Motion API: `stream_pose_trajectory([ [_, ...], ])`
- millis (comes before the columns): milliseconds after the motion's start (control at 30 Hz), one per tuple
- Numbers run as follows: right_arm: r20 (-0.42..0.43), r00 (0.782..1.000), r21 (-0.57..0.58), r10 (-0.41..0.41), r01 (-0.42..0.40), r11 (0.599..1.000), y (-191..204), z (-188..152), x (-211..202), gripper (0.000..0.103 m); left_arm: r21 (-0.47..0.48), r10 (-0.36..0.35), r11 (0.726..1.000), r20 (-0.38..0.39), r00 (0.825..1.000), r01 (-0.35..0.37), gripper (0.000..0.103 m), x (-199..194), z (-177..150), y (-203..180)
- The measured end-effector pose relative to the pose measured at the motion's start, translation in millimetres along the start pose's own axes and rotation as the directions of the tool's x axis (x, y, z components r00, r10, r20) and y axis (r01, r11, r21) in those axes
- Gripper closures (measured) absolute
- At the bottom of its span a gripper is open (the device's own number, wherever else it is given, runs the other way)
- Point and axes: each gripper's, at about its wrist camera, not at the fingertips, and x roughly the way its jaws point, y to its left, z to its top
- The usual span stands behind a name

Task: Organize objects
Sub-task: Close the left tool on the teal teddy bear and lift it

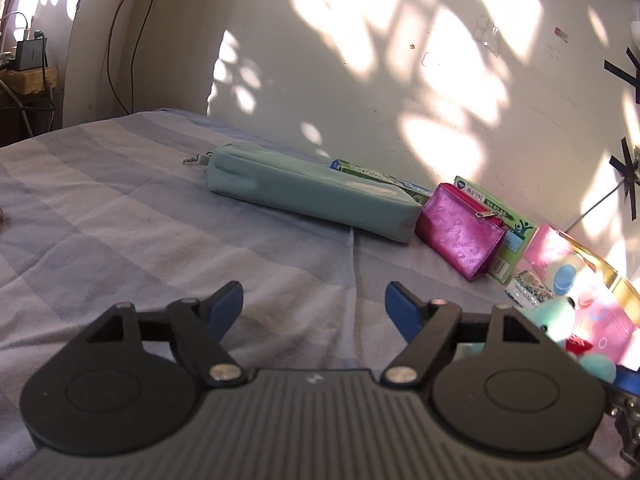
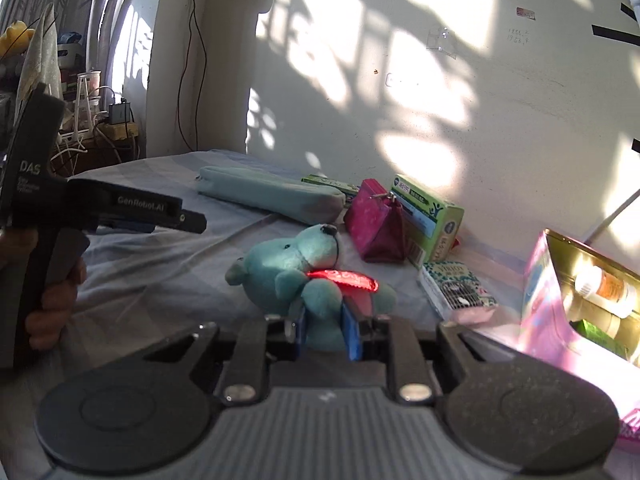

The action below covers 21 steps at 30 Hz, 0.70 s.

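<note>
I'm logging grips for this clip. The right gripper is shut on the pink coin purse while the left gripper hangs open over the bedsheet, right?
Not quite: the right wrist view shows the right gripper shut on the teal plush bear, not the pink coin purse. The left gripper does hang open over the bedsheet.

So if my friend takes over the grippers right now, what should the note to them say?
Right gripper: shut on the teal teddy bear, gripping its lower body.
Left gripper: open, nothing between its fingers, over the blue bedspread.
Along the wall: teal pencil case, magenta coin purse, green box, small patterned packet.
Pink box at the right lies open with bottles inside.
Left to do, probably: put the bear away, maybe in the pink box, then the rest.
</note>
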Motion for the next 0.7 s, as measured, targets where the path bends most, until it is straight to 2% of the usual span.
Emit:
stream_pose_trajectory([
  [100,-0.029,0.999,0.026,-0.018,0.019,0.999,-16,-27,-42,0.083,0.024,-0.03,0.999,-0.015,0.999,0.031,0.022,0,-1,-5],
  [200,-0.049,0.998,0.07,-0.029,0.032,0.997,-28,-47,-70,0.076,0.067,-0.066,0.995,-0.031,0.997,0.068,0.022,-7,-4,-16],
  [233,-0.053,0.998,0.088,-0.032,0.036,0.995,-31,-52,-77,0.072,0.071,-0.103,0.992,-0.042,0.994,0.106,0.022,-11,-6,-22],
  [267,-0.056,0.998,0.109,-0.027,0.033,0.994,-35,-57,-82,0.061,0.071,-0.144,0.986,-0.056,0.988,0.148,0.022,-15,-9,-27],
  [333,-0.043,0.999,0.142,-0.02,0.026,0.989,-40,-61,-89,0.047,0.074,-0.262,0.96,-0.11,0.959,0.271,0.022,-23,-17,-44],
  [433,-0.038,0.999,0.168,0.019,-0.012,0.986,-46,-59,-85,0.043,0.08,-0.408,0.899,-0.197,0.891,0.43,0.017,-30,-25,-71],
  [500,-0.042,0.998,0.186,0.055,-0.047,0.981,-48,-57,-78,0.034,0.063,-0.46,0.872,-0.235,0.856,0.485,0.013,-32,-29,-82],
  [533,-0.039,0.997,0.191,0.07,-0.061,0.98,-49,-57,-75,0.025,0.041,-0.483,0.86,-0.253,0.838,0.508,0.012,-31,-30,-86],
  [600,-0.034,0.996,0.19,0.088,-0.08,0.979,-47,-58,-69,0.024,-0.008,-0.53,0.833,-0.298,0.794,0.553,0.012,-28,-33,-90],
  [633,-0.038,0.995,0.187,0.093,-0.084,0.979,-47,-57,-65,0.024,-0.021,-0.541,0.825,-0.313,0.78,0.564,0.012,-28,-37,-93],
  [700,-0.053,0.993,0.181,0.104,-0.092,0.979,-46,-59,-57,0.025,-0.028,-0.544,0.823,-0.329,0.772,0.568,0.012,-28,-43,-97],
])
